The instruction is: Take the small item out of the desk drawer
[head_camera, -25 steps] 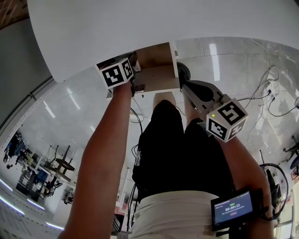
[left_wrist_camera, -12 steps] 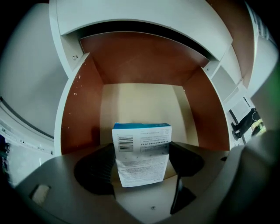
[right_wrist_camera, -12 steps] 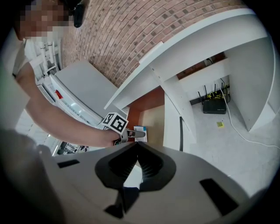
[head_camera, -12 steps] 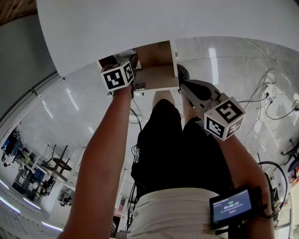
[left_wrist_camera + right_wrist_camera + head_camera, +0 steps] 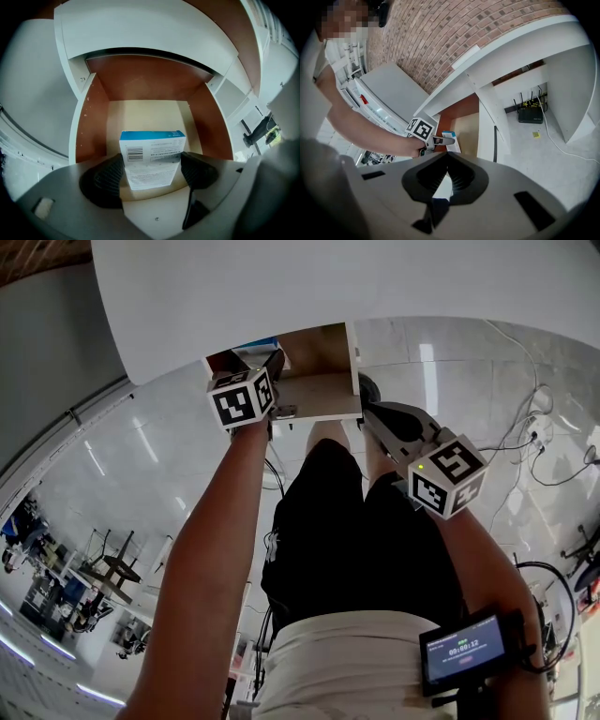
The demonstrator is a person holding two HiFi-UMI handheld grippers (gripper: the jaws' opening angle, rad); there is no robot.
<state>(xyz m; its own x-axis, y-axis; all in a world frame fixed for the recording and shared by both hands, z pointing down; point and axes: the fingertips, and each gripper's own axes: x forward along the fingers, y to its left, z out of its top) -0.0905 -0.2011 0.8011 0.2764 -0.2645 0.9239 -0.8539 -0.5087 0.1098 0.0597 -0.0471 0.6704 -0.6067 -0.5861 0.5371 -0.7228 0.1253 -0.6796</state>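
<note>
The open desk drawer (image 5: 91, 122) has brown side walls and a pale bottom, under the white desktop (image 5: 309, 287). My left gripper (image 5: 152, 171) is shut on a small white box with a blue top (image 5: 151, 157); both dark pads press its sides above the drawer's front part. In the head view the left gripper (image 5: 272, 367) sits at the drawer (image 5: 319, 395), with the box's (image 5: 255, 351) blue edge showing. The right gripper view shows that box (image 5: 451, 140) too. My right gripper (image 5: 447, 176) is shut and empty, held back to the drawer's right (image 5: 375, 413).
The person's legs in black shorts (image 5: 356, 531) stand just below the drawer. A black router (image 5: 532, 114) and cables (image 5: 544, 437) lie on the tiled floor to the right. A brick wall (image 5: 454, 28) rises behind the desk.
The left gripper has shifted slightly, and the box's blue edge now shows beside its marker cube. The right gripper has hardly moved.
</note>
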